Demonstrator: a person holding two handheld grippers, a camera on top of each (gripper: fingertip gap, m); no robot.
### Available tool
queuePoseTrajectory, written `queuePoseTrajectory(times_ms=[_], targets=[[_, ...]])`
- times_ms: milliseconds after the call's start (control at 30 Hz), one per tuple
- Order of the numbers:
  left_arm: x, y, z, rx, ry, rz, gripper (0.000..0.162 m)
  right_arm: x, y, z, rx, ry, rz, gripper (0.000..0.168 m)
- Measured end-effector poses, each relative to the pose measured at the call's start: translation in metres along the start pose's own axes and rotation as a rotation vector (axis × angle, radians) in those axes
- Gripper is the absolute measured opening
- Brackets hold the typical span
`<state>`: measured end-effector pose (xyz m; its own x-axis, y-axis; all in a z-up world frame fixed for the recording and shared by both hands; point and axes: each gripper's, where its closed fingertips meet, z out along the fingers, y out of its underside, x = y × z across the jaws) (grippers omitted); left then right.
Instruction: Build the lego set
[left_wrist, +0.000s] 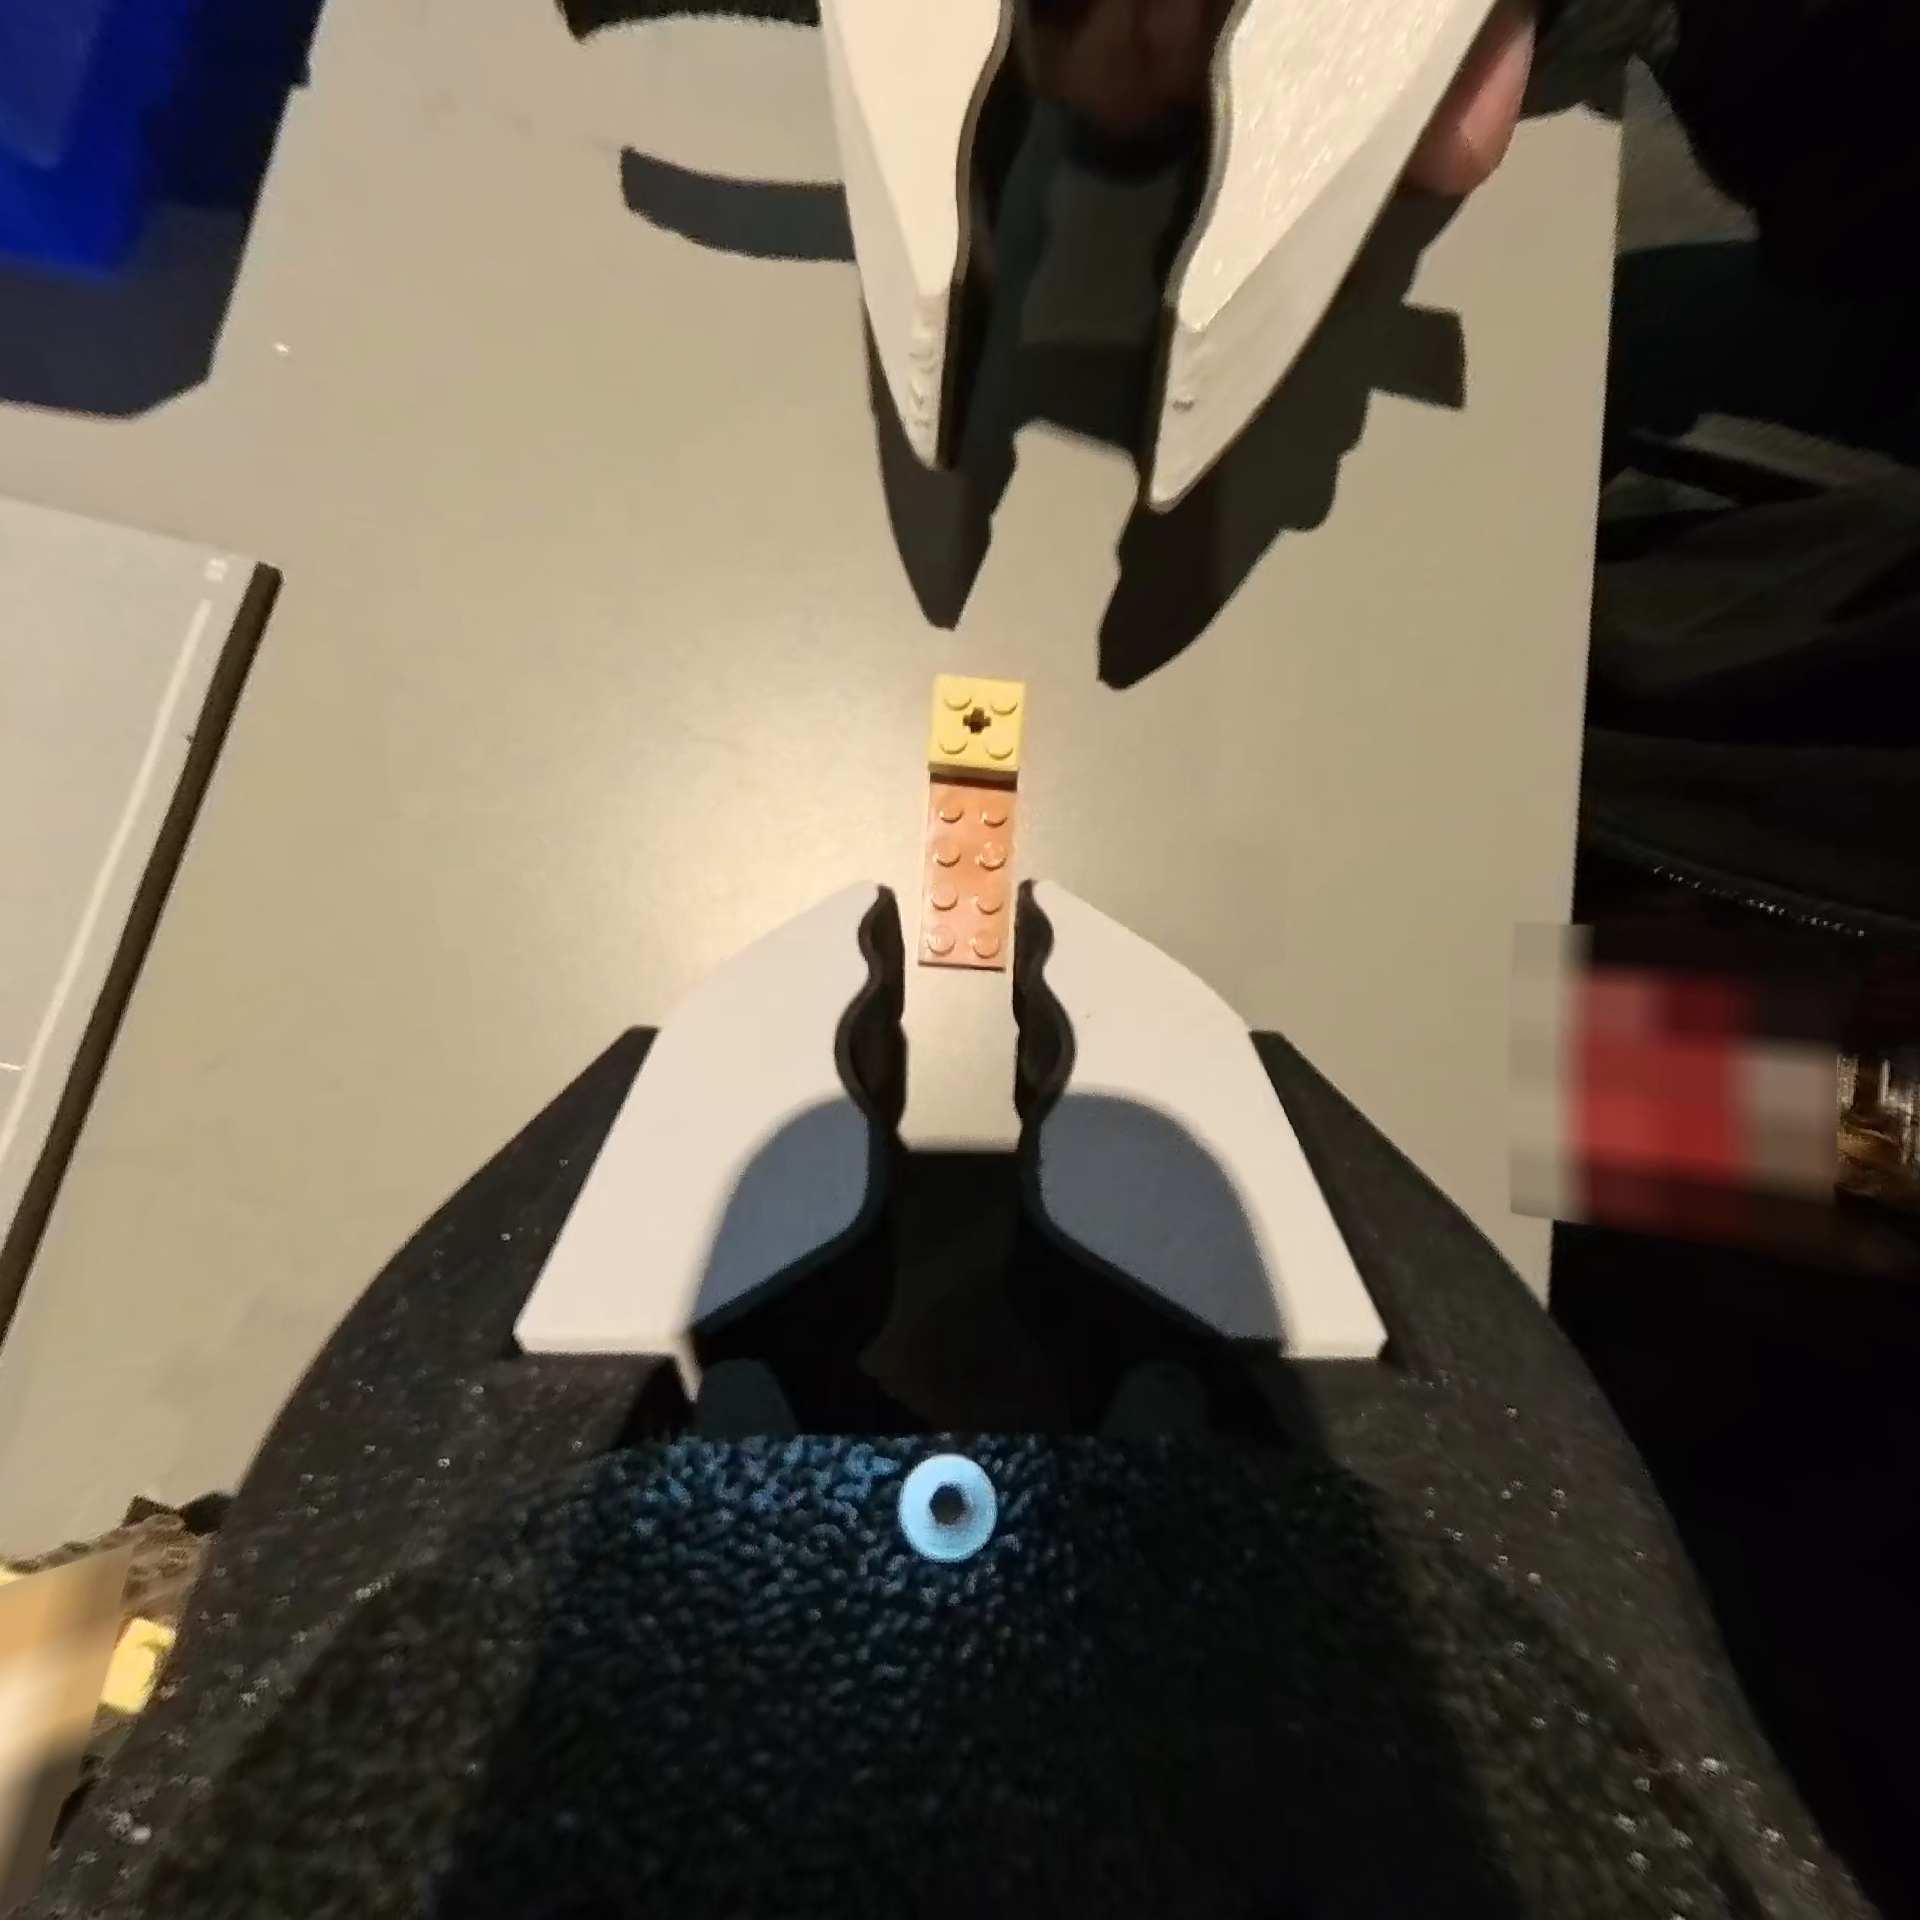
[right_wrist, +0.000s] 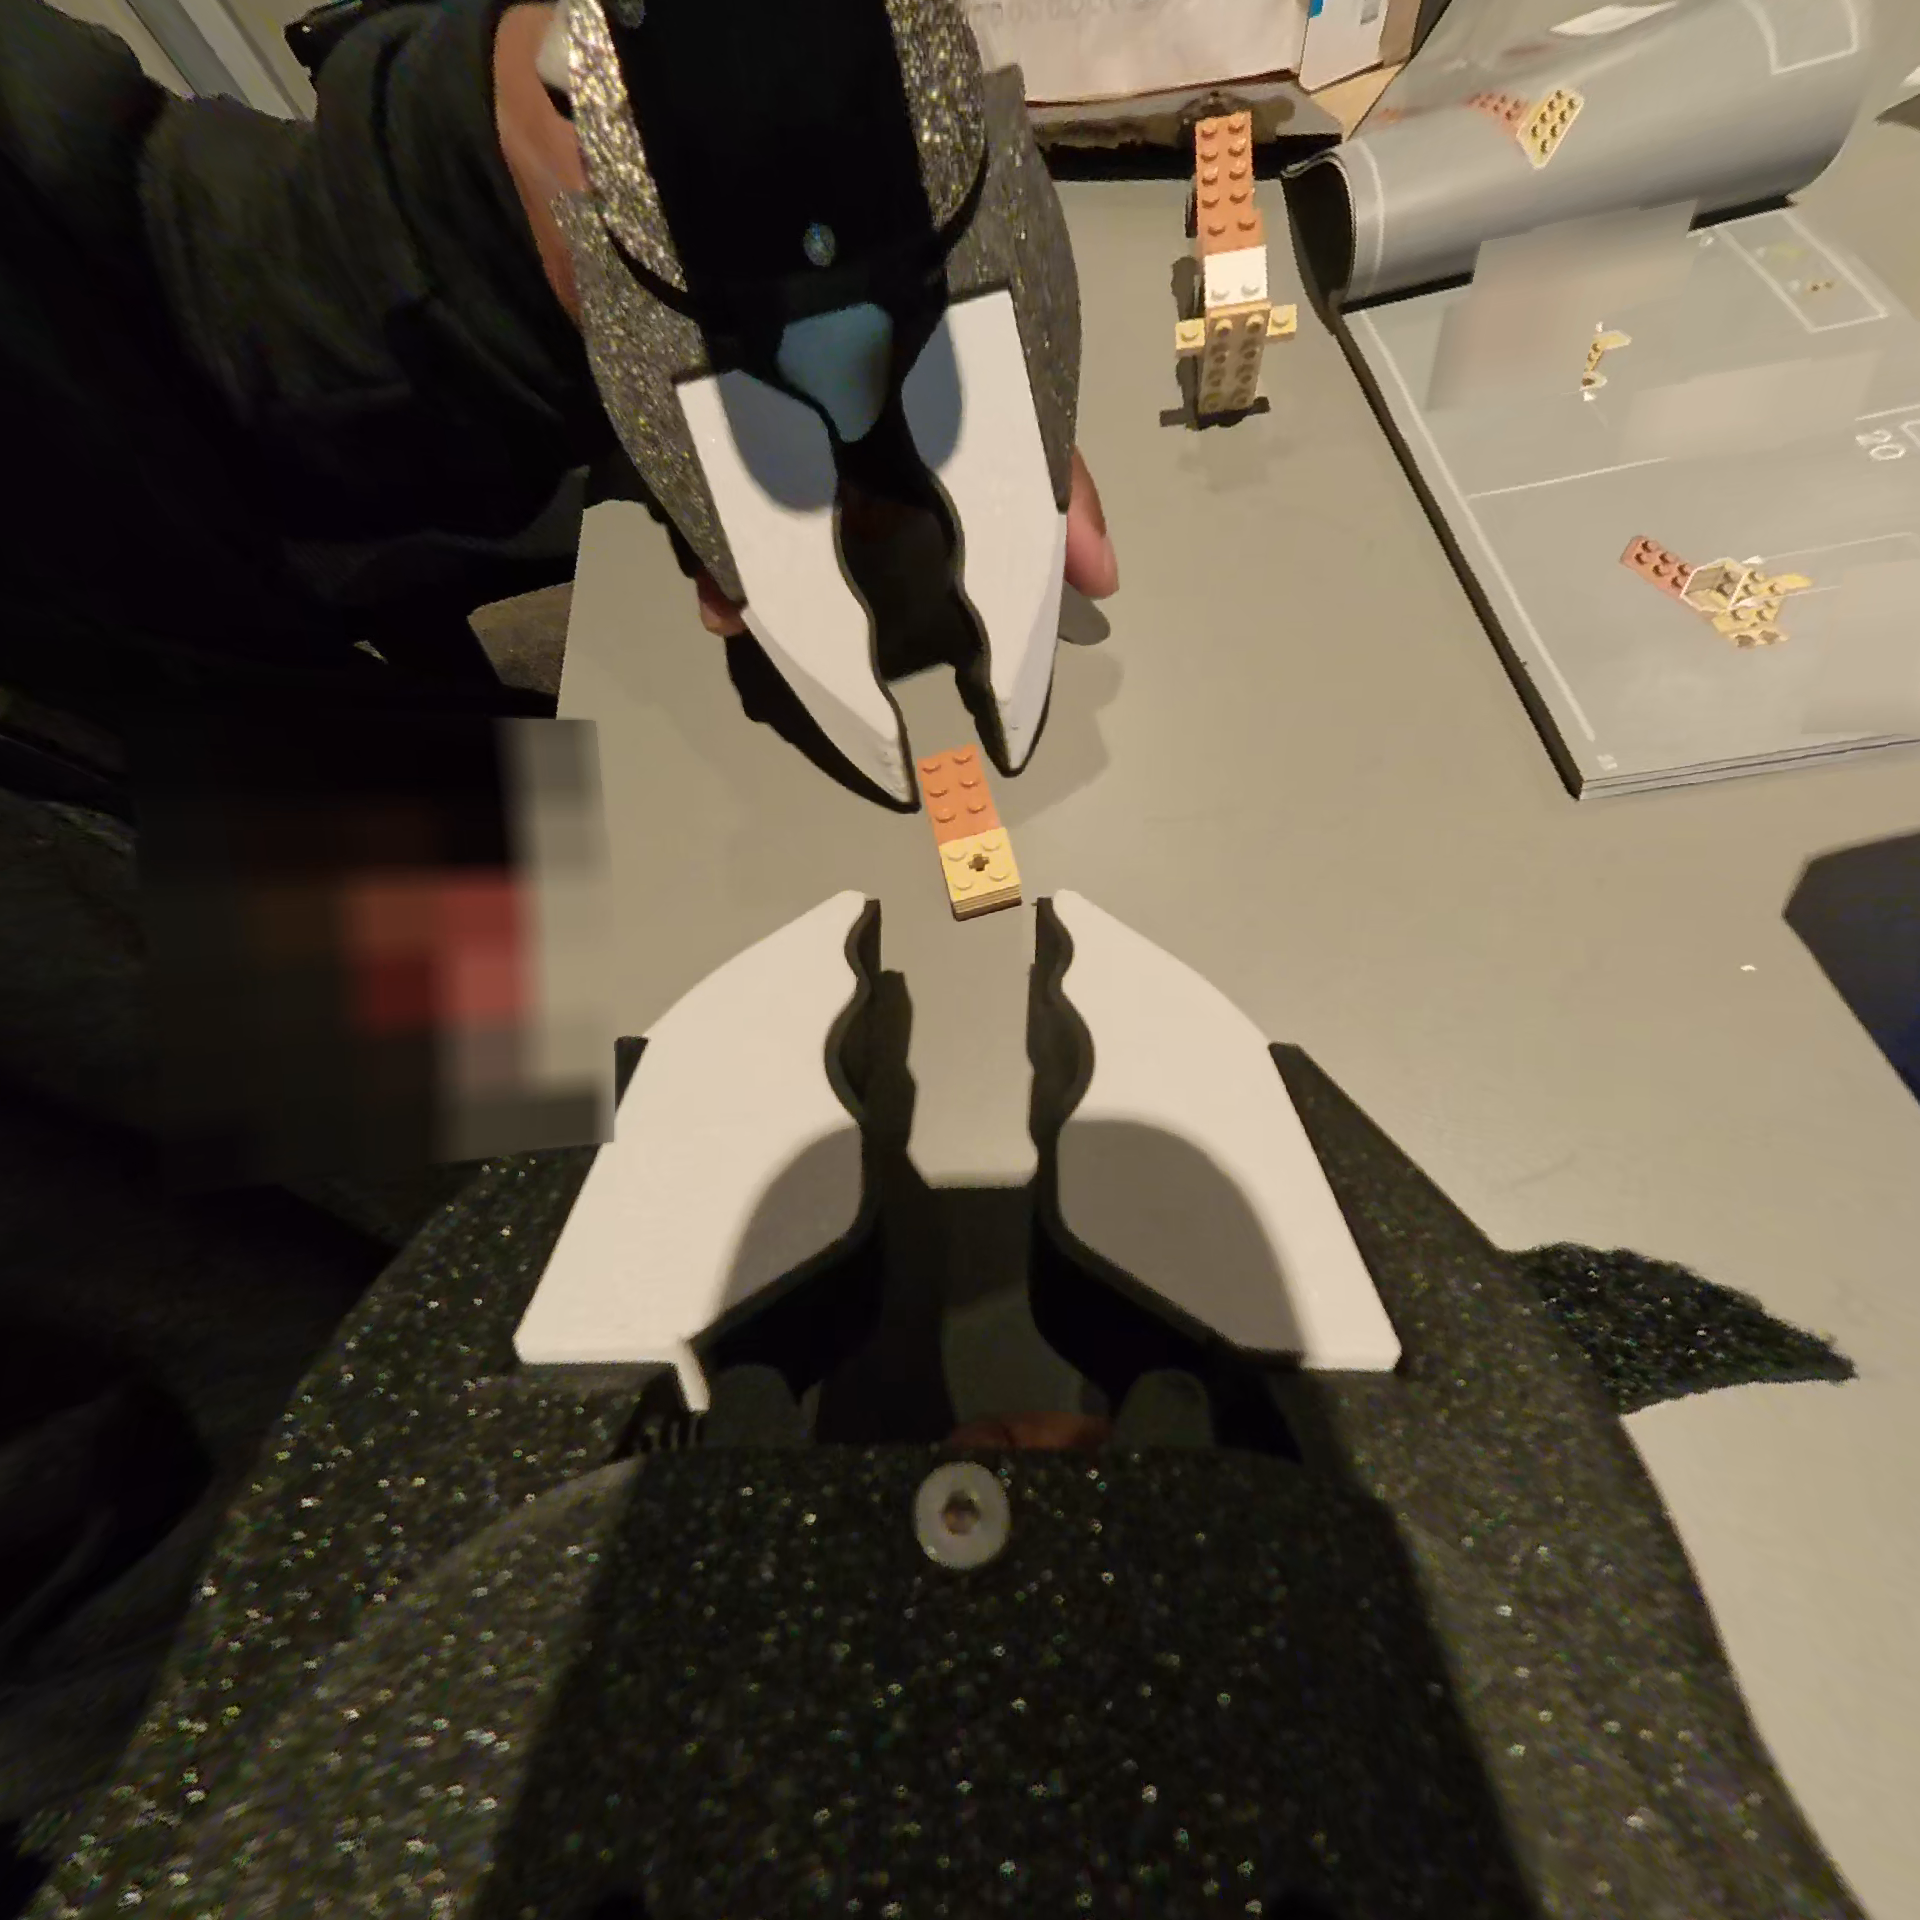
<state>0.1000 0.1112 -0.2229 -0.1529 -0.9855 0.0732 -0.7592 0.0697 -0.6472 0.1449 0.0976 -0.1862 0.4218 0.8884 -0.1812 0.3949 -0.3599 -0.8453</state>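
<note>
An orange plate (left_wrist: 966, 883) lies flat on the grey table (left_wrist: 520, 623), with a yellow 2x2 brick (left_wrist: 977, 722) stacked on its far end. My left gripper (left_wrist: 956, 899) is open, its fingertips (left_wrist: 857, 914) flanking the plate's near end with small gaps. My right gripper (left_wrist: 1047, 480) hovers open and empty just beyond the yellow brick. In the right wrist view the yellow brick (right_wrist: 979, 871) sits just ahead of my right gripper (right_wrist: 956, 904), with the orange plate (right_wrist: 954, 790) reaching between the fingertips of the left gripper (right_wrist: 956, 784).
A partly built tan, white and orange model (right_wrist: 1231, 260) stands at the back of the table. An open instruction booklet (right_wrist: 1662, 499) lies at the right. A blue bin (left_wrist: 83, 156) sits far left. The table's edge (right_wrist: 569, 665) and a person's dark sleeve are close by. The left gripper's tips are roughly 6 centimetres from the right gripper's.
</note>
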Motion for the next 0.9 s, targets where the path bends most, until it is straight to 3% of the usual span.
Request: queuePoseTrajectory(times_ms=[500, 700, 900], targets=[[0.003, -0.002, 0.004, 0.015, -0.002, 0.067, 0.015, -0.002, 0.004, 0.005, -0.043, 0.025, -0.059, 0.029], [0.002, -0.003, 0.004, 0.030, 0.007, 0.065, 0.015, -0.012, 0.001, 0.003, -0.012, 0.056, -0.246, 0.029], [0.001, -0.012, -0.006, 0.057, 0.013, 0.059, 0.015, 0.000, -0.007, -0.002, 0.031, 0.201, -0.498, 0.030]])
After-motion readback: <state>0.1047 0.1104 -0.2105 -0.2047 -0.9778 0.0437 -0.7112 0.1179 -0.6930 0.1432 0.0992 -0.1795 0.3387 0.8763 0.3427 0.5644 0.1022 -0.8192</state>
